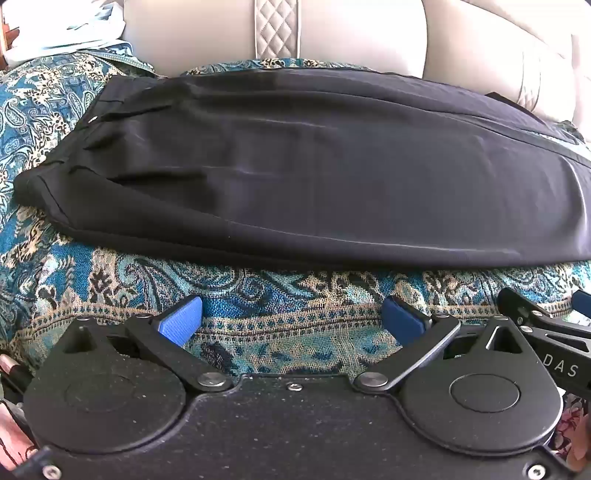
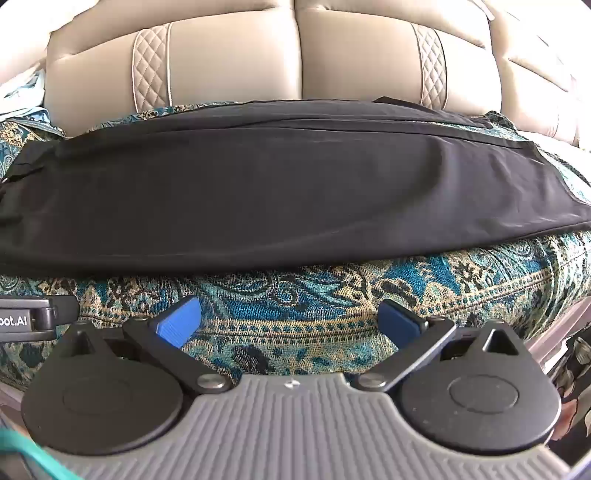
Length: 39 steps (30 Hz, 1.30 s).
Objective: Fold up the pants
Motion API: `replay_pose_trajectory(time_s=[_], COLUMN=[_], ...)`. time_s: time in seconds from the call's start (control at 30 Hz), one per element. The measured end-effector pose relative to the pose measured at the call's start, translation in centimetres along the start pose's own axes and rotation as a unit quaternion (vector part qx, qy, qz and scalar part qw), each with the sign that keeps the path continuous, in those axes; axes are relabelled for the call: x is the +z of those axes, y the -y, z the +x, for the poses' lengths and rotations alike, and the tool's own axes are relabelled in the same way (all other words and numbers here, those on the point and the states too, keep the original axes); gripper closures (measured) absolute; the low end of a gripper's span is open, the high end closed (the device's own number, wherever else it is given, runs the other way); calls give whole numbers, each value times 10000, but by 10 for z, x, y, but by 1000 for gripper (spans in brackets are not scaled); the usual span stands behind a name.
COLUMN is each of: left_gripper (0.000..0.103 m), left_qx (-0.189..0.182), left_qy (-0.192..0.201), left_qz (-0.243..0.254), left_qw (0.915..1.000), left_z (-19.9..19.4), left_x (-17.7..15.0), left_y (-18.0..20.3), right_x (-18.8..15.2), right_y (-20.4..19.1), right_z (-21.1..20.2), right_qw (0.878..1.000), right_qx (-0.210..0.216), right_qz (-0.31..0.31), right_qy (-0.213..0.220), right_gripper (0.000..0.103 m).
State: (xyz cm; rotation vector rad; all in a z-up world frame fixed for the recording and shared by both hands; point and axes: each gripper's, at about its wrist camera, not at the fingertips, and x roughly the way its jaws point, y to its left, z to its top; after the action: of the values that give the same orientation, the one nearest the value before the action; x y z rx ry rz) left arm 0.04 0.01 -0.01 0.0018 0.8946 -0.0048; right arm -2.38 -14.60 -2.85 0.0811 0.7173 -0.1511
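Near the pants (image 1: 295, 166), both tongs (image 1: 291, 321) (image 2: 290, 321) wide open, empty

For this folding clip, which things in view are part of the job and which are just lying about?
Part of the job:
- black fabric pants, laid lengthwise on the cover
- left tongs, open, empty
- right tongs, open, empty

Lying about:
- teal paisley woven sofa cover
- beige quilted leather sofa back
- pale crumpled cloth, far left

I see pants (image 1: 314, 177): smooth dark cloth, faint sheen | throw (image 1: 295, 295): coarse woven paisley cloth, matt | sofa back (image 2: 236, 66): smooth leather-like, quilted strips | left hand-held gripper (image 1: 293, 319): speckled matt black body, ribbed blue pads (image 1: 181, 319), metal rivets
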Motion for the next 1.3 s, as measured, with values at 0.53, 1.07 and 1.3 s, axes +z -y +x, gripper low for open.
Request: replay_pose_trajectory(time_s=[0.53,1.07,1.3], left_gripper=[0,0,0], left_qx=[15,17,16], left_qy=[40,62,66], left_qz=[9,8,7], left_qw=[10000,10000,10000], left_z=[0,0,0], left_x=[0,0,0], left_y=[0,0,0], right_x=[0,0,0], right_y=[0,0,0], right_z=[0,0,0], right_qw=[10000,10000,10000], right_qx=[4,2,1], right_qz=[3,0,0], right_qy=[18,16,11], right_gripper=[0,0,0])
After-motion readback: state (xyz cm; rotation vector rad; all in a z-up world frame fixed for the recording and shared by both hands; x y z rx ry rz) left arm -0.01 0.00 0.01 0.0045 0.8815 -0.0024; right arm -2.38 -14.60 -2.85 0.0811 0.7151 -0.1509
